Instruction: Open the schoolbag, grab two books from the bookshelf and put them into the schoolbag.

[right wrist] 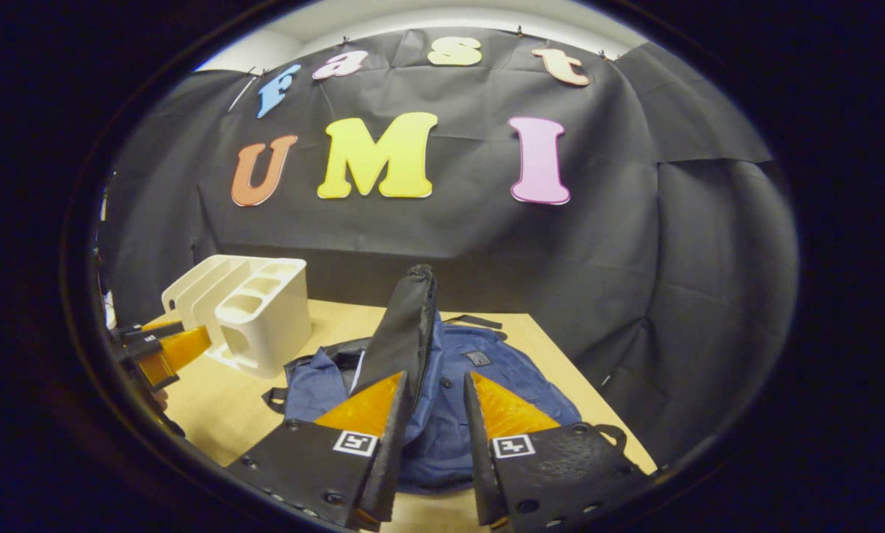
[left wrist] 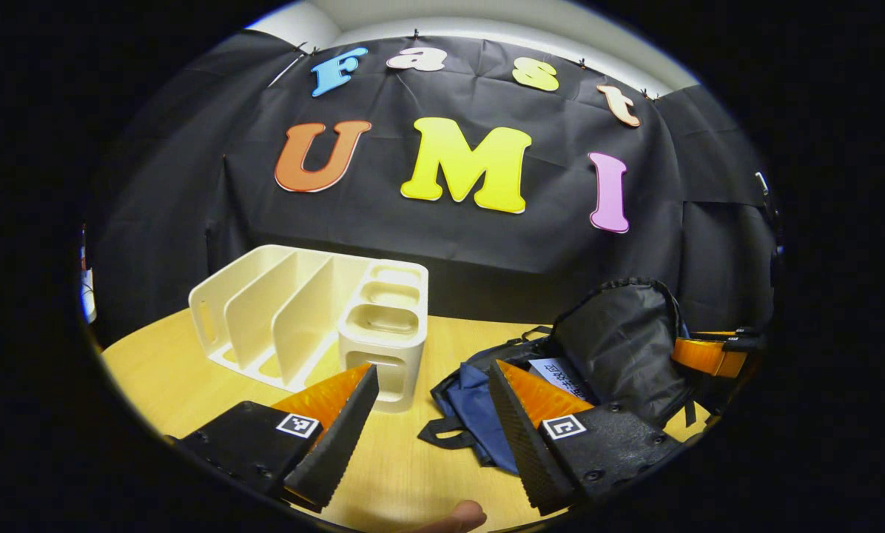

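The blue schoolbag [right wrist: 487, 377] lies open on the table, its dark-lined flap [right wrist: 409, 326] standing upright. My right gripper [right wrist: 435, 374] hovers over the bag with its fingers a little apart. The flap leans against the inner side of its left finger [right wrist: 392, 437]. A white-covered book [left wrist: 561, 374] shows inside the schoolbag [left wrist: 479, 403], below the raised flap [left wrist: 620, 344]. My left gripper [left wrist: 433, 366] stands open over the table between the bag and the white bookshelf [left wrist: 302, 318], holding nothing. The bookshelf's slots hold no books. The right gripper [left wrist: 709, 355] sits at the flap's far edge.
The wooden table [left wrist: 169, 370] ends at the black cloth wall behind. The bookshelf [right wrist: 250, 311] stands left of the bag, with the left gripper [right wrist: 165, 352] beside it. A person's fingertip [left wrist: 457, 518] shows at the bottom edge. Bag straps [left wrist: 442, 429] trail on the table.
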A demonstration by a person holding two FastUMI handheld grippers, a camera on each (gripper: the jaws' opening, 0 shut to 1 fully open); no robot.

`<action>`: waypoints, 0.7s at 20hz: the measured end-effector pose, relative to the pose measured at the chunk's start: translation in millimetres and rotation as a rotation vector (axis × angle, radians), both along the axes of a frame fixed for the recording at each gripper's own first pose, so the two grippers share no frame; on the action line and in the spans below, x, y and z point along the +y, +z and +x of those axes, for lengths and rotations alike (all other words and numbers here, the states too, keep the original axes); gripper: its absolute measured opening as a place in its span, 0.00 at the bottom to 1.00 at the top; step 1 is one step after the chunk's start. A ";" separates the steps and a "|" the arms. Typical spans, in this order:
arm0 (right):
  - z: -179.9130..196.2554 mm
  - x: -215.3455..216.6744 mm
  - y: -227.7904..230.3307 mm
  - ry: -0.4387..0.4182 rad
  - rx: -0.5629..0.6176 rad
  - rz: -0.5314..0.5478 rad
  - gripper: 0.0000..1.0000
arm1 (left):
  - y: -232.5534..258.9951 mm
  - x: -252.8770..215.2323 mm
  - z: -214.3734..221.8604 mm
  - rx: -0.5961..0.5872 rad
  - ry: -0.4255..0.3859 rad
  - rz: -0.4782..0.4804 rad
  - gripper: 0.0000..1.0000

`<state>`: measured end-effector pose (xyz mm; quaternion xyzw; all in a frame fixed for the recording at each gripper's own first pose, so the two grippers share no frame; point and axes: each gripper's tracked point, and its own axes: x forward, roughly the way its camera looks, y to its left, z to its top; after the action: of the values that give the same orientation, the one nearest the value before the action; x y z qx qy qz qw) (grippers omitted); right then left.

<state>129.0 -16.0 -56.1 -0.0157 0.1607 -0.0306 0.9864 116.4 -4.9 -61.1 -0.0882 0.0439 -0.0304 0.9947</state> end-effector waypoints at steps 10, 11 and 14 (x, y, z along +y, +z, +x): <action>-66.3 -5.5 20.0 -0.036 -0.059 -0.070 0.57 | 7.8 43.9 -67.9 -0.014 0.094 0.106 0.94; -76.3 -5.1 24.9 -0.036 -0.076 -0.068 0.56 | 9.9 49.1 -76.3 -0.021 0.105 0.107 0.94; -107.5 -3.5 44.3 -0.031 -0.154 -0.073 0.67 | 16.4 56.1 -102.4 -0.040 0.126 0.118 0.93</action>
<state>21.5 -19.5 -11.8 -0.0469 0.0832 -0.0528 0.9940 14.0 51.2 -44.7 -0.0317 0.0203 0.0330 0.9987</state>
